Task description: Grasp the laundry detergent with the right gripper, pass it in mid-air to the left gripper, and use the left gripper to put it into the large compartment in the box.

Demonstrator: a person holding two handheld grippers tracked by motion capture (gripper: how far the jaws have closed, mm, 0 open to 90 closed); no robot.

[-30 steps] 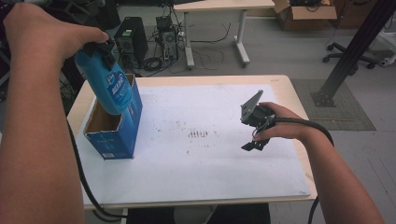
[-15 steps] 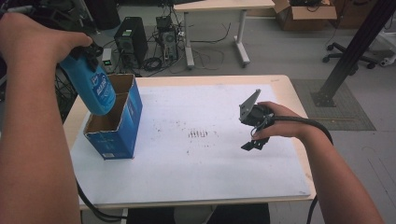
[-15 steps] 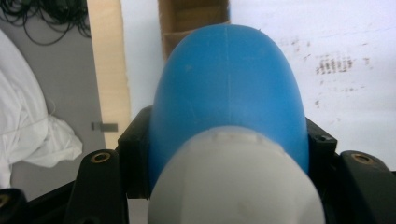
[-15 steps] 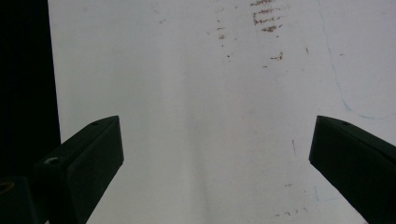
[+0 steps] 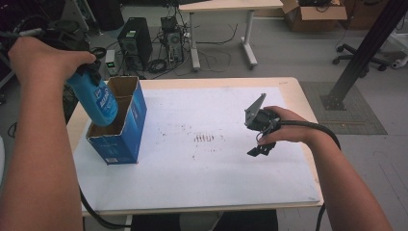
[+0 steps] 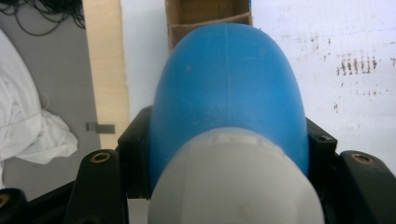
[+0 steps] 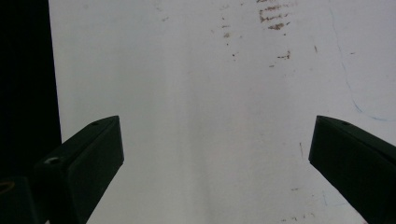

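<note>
Two claws showed: the left claw (image 6: 229, 154) gripped a blue bottle (image 5: 96, 98) above the cardboard box (image 5: 120, 127); the right claw (image 7: 215, 163) gaped over the bench (image 5: 202, 183).

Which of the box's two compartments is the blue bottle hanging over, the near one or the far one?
The near one: the blue bottle, clamped in the left gripper, hangs tilted over the cardboard box's nearer compartment; the far one sits behind it.

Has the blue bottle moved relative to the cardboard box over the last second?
Yes. The blue bottle, clamped in the left gripper, has come down into the near compartment of the cardboard box.
</note>
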